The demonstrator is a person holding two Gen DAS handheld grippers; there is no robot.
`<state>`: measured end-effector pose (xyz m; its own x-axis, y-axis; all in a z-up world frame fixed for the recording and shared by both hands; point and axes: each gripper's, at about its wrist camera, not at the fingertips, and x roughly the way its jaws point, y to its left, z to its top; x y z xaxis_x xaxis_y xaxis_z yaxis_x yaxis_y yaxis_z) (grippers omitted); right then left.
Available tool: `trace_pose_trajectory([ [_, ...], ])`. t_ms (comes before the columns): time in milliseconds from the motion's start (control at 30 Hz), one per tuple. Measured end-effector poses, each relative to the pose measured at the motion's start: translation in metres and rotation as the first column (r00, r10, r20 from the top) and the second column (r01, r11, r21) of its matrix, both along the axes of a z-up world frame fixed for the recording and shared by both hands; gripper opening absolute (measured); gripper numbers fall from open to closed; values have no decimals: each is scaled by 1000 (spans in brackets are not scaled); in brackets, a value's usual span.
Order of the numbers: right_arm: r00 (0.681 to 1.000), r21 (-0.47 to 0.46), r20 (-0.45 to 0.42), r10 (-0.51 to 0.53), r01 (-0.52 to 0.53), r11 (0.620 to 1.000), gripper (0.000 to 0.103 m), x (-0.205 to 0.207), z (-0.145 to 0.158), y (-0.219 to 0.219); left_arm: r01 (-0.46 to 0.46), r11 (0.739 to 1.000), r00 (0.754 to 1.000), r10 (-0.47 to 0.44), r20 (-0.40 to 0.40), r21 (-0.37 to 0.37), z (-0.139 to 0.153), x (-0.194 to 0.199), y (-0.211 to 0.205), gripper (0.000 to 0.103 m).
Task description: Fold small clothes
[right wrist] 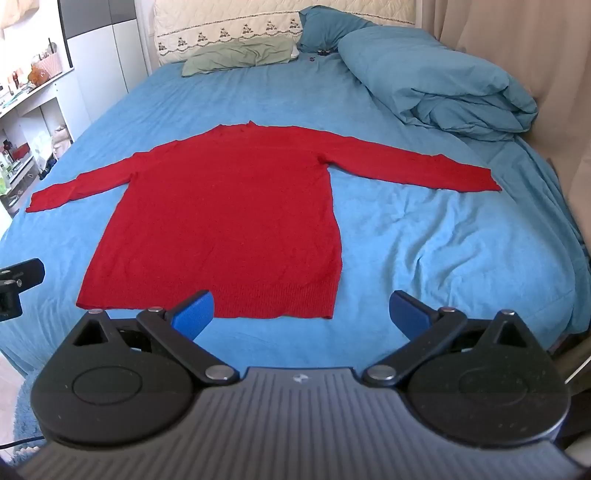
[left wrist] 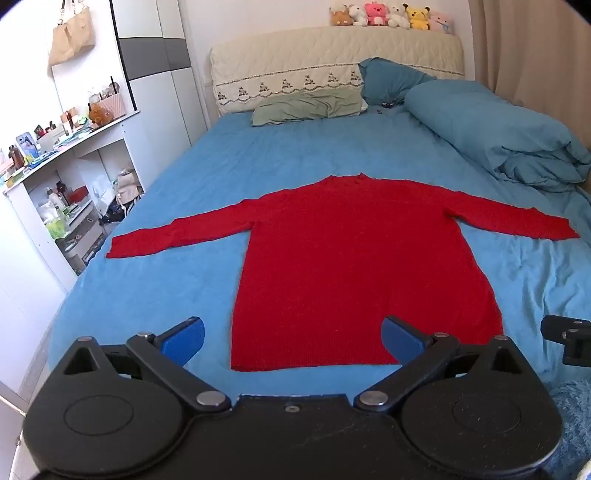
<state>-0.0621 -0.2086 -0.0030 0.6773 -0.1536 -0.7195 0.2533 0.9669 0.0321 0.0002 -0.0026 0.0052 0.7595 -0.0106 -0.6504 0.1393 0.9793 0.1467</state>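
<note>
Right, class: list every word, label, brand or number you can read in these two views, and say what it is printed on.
No text can be read in either view.
Bottles and boxes on the shelf: labels too small and blurred to read.
Right gripper: a small pale mark on its body, a logo shape, no letters legible.
Sweater, bed sheet, hanging bag, plush toys: no print visible.
</note>
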Motion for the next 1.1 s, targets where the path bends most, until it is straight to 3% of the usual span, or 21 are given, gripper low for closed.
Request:
trace_pose_trajectory([
  [1100,1000,12,1,6,-6,1000,103,0,-1,10,-8,1000,1000,8,6,-8,1,-3,3,103],
])
